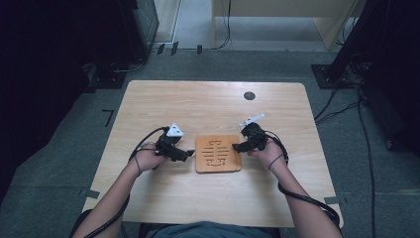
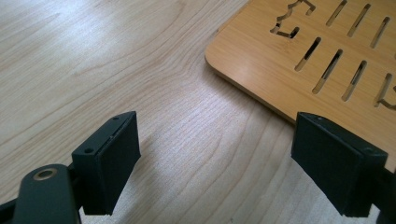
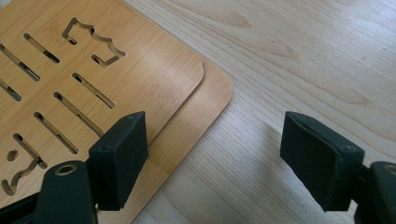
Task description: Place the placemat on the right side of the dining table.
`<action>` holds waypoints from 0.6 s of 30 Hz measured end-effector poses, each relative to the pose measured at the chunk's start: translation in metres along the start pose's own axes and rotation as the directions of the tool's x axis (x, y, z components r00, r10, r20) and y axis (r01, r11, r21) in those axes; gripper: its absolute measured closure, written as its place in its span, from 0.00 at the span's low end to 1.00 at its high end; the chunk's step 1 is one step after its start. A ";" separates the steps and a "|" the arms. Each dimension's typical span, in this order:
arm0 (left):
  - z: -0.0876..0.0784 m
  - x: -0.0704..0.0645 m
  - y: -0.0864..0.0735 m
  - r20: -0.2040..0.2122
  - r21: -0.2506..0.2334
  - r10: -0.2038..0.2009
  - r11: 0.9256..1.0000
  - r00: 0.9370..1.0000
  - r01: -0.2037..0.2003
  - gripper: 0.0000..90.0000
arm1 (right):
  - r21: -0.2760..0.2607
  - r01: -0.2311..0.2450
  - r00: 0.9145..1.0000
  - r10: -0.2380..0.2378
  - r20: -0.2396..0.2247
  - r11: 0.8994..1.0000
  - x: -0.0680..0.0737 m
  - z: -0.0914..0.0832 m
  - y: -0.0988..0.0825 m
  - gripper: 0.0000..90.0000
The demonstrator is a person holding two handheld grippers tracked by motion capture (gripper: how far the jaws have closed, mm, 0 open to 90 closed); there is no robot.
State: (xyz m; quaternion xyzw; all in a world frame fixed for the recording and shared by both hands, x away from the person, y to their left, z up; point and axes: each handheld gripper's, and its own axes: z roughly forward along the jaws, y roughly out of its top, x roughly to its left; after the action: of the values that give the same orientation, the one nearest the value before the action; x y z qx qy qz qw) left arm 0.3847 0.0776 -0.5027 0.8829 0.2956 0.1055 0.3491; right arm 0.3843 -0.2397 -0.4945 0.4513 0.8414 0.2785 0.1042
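Note:
A square wooden board (image 1: 218,153) cut with slots lies flat at the middle of the table. In the right gripper view the slotted board (image 3: 93,70) rests on a second plain board (image 3: 205,98) that sticks out at one corner. My left gripper (image 1: 188,154) sits just left of the board, open and holding nothing (image 2: 215,172); one jaw is over the board's edge (image 2: 327,56), the other over bare table. My right gripper (image 1: 236,147) is at the board's right edge, open (image 3: 215,158), with one jaw above the corner and one above the table.
The light wooden table (image 1: 148,109) has a dark round hole (image 1: 249,95) near its far edge. Cables trail from both grippers toward the near edge. Beyond the table are grey floor, cables and dark stands.

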 end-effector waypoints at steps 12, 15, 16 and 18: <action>-0.002 -0.002 0.000 0.001 -0.005 0.004 1.000 1.000 -0.004 0.16 | -0.003 0.010 1.000 -0.010 -0.007 1.000 0.005 0.004 0.004 0.24; -0.002 -0.003 0.000 0.001 -0.005 0.005 1.000 1.000 -0.005 0.16 | -0.001 0.012 1.000 -0.012 -0.009 1.000 0.007 0.005 0.005 0.23; -0.002 -0.003 0.000 0.001 -0.005 0.005 1.000 1.000 -0.005 0.16 | -0.003 0.016 1.000 -0.016 -0.010 1.000 0.008 0.005 0.005 0.23; -0.002 -0.003 0.000 0.001 -0.004 0.003 1.000 1.000 -0.003 0.16 | -0.003 0.016 1.000 -0.016 -0.010 1.000 0.009 0.006 0.006 0.23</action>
State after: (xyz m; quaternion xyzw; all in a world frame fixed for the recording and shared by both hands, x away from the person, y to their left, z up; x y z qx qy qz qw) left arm 0.3815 0.0770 -0.5009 0.8828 0.2939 0.1063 0.3506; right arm 0.3859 -0.2276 -0.4955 0.4428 0.8451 0.2813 0.1029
